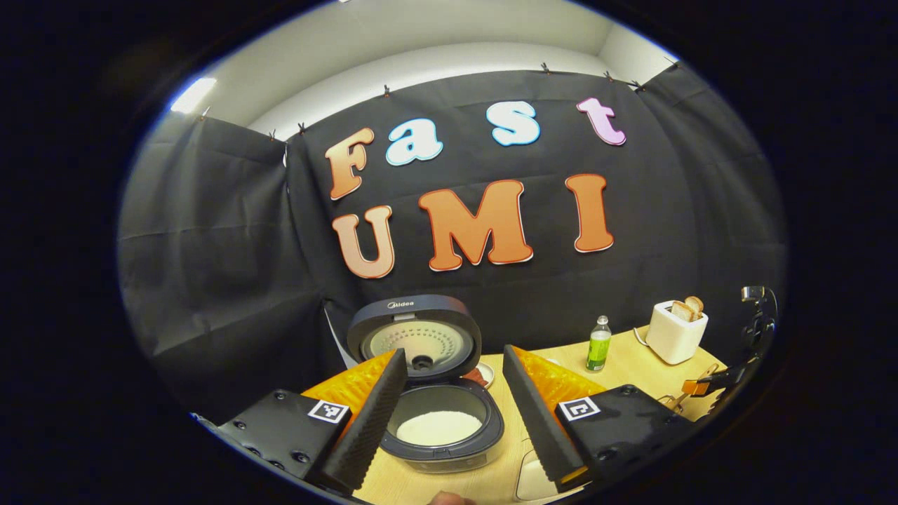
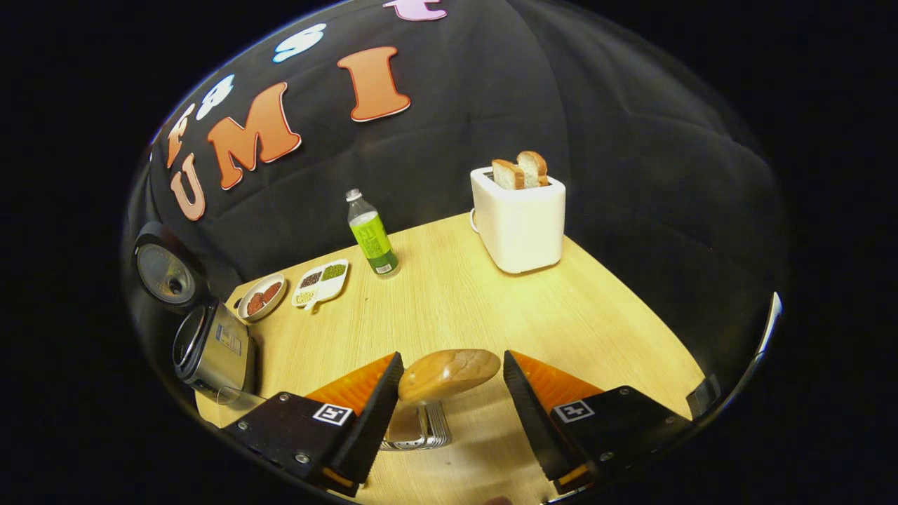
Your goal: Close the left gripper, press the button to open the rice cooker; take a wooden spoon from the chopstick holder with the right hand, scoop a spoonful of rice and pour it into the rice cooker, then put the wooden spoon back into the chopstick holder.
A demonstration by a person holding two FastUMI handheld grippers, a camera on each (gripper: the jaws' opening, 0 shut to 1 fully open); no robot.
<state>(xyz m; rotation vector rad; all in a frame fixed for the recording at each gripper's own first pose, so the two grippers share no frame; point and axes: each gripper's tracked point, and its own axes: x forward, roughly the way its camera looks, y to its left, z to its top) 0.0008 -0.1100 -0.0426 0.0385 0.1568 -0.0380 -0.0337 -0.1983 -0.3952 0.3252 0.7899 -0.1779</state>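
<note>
- The dark round rice cooker [image 1: 443,421] stands on the pale wooden bench [image 2: 491,308] with its domed lid [image 1: 415,335] swung up and back; its inner pot holds a flat layer of white rice [image 1: 439,427].
- The left gripper [image 1: 452,414] hangs just before the cooker, fingers well apart, nothing between them.
- In the right gripper view, the wooden spoon [image 2: 449,374] shows its rounded bowl between the fingers of the right gripper [image 2: 449,421]; below it stands the metal chopstick holder [image 2: 419,429]. The fingers are spread, touching neither.
- Near the cooker lie a small round dish [image 2: 262,297] of reddish-brown pieces and a white divided tray [image 2: 321,283] with dark, green and pale grains.
- Farther off stand a green-labelled clear bottle [image 2: 372,236] and a white toaster [image 2: 519,219] holding two bread slices [image 2: 520,170].
</note>
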